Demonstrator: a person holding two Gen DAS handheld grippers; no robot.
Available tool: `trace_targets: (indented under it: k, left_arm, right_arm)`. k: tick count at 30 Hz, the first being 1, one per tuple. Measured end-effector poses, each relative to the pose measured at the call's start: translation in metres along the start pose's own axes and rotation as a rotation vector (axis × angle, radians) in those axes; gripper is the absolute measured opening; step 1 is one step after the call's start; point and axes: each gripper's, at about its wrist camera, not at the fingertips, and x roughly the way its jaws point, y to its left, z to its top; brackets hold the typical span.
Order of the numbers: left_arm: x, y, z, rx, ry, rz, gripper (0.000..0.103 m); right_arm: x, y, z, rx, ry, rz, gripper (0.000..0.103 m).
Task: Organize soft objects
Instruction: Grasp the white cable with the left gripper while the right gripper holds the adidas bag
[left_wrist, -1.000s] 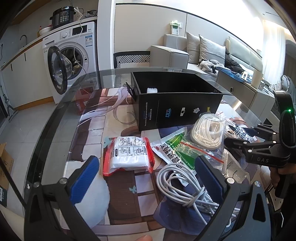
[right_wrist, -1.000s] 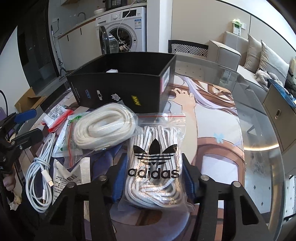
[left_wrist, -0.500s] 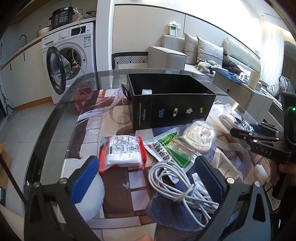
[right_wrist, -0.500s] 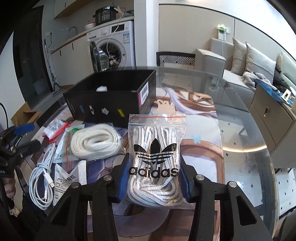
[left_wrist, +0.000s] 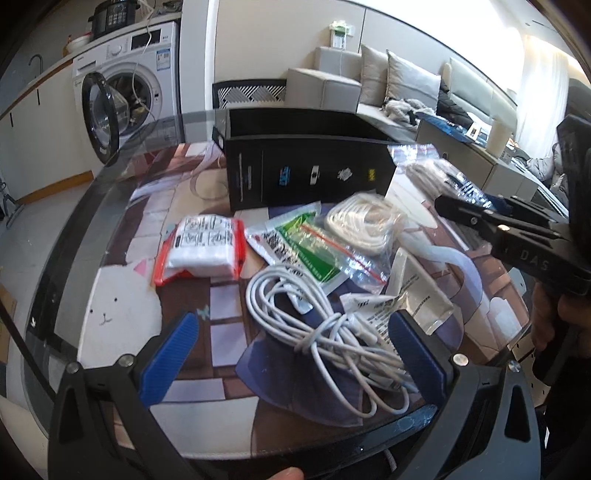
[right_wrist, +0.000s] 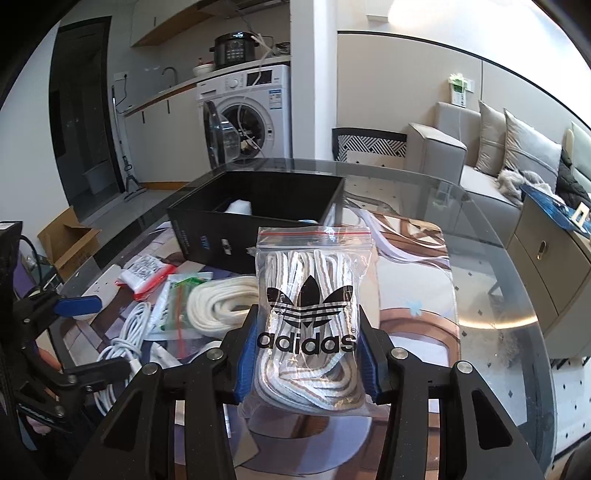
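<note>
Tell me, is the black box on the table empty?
Not empty. The open-topped black box shows one white item lying inside near its left end in the right wrist view; the rest of its floor is dark, contents unclear.

Glass table (right_wrist: 491, 280), black box (left_wrist: 306, 173), white cable (left_wrist: 325, 332), bagged rope (left_wrist: 364, 223)

Setting: a lived-in home, open-plan flat. Laundry and kitchen corner: front-loading washing machine (right_wrist: 245, 122) with door ajar, electric pressure cooker (right_wrist: 234, 50) on the counter above, tap (right_wrist: 170, 72) nearby. Sitting area: pale grey sofa (right_wrist: 476, 155) with cushions (right_wrist: 532, 151), clothes heaped on it. Glass-topped dining table (right_wrist: 495, 280), patterned chair (right_wrist: 367, 142) behind. Cardboard box (right_wrist: 68, 240) on the floor.
</note>
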Motion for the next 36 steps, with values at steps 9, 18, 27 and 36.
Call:
trace_targets:
  k: [9,18,27,36]
  left_arm:
    - [0.003,-0.006,-0.004,-0.027,0.042,-0.011,0.103]
    - [0.006,-0.001,-0.007,-0.023,0.071,0.008,0.103]
    - [0.003,0.017,-0.011,-0.032,0.052,0.021,0.102]
    - [0.002,0.008,-0.012,-0.012,0.009,0.03,0.079]
  right_arm:
    - [0.0,0.006,0.001,-0.012,-0.002,0.01,0.046]
    - [0.001,0.007,0.001,-0.017,-0.001,0.011,0.046]
    - [0.002,0.008,-0.001,-0.024,-0.001,0.011,0.046]
    - [0.001,0.009,-0.001,-0.028,-0.004,0.01,0.046]
